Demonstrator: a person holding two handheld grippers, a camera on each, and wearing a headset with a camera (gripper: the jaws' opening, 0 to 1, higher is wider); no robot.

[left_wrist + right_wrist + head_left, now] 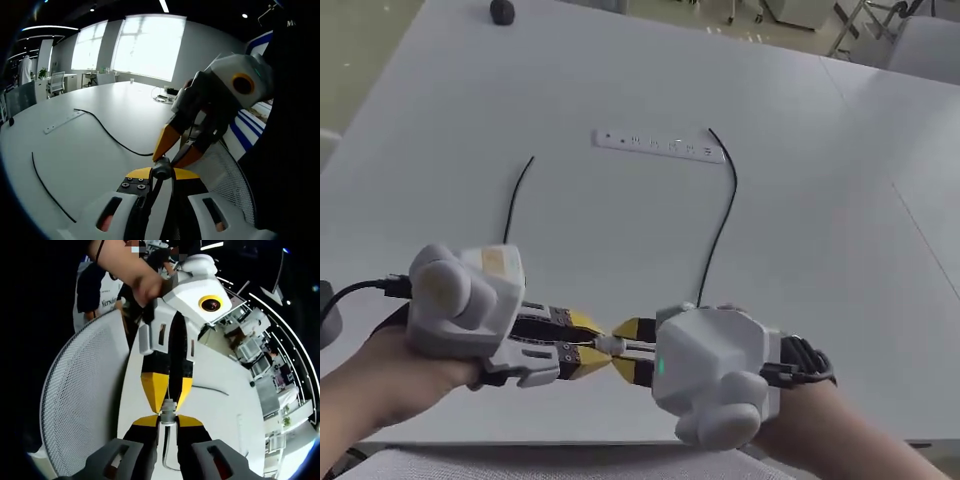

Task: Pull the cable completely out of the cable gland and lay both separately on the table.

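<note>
A small grey cable gland (610,346) hangs just above the table's near edge, between two grippers that meet tip to tip. My left gripper (598,347) comes in from the left and is shut on the gland (161,169). My right gripper (623,350) comes in from the right, its yellow tips closed on the gland's other end (168,412). A thin cable (164,456) trails back between the right gripper's jaws. A long black cable (725,215) runs across the table and disappears behind the right gripper; I cannot tell whether it joins the gland.
A short black cable (518,193) lies loose left of centre. A white strip (660,145) lies further back, and a small dark object (502,12) sits near the far edge. A white mesh chair back (80,405) is close below the grippers.
</note>
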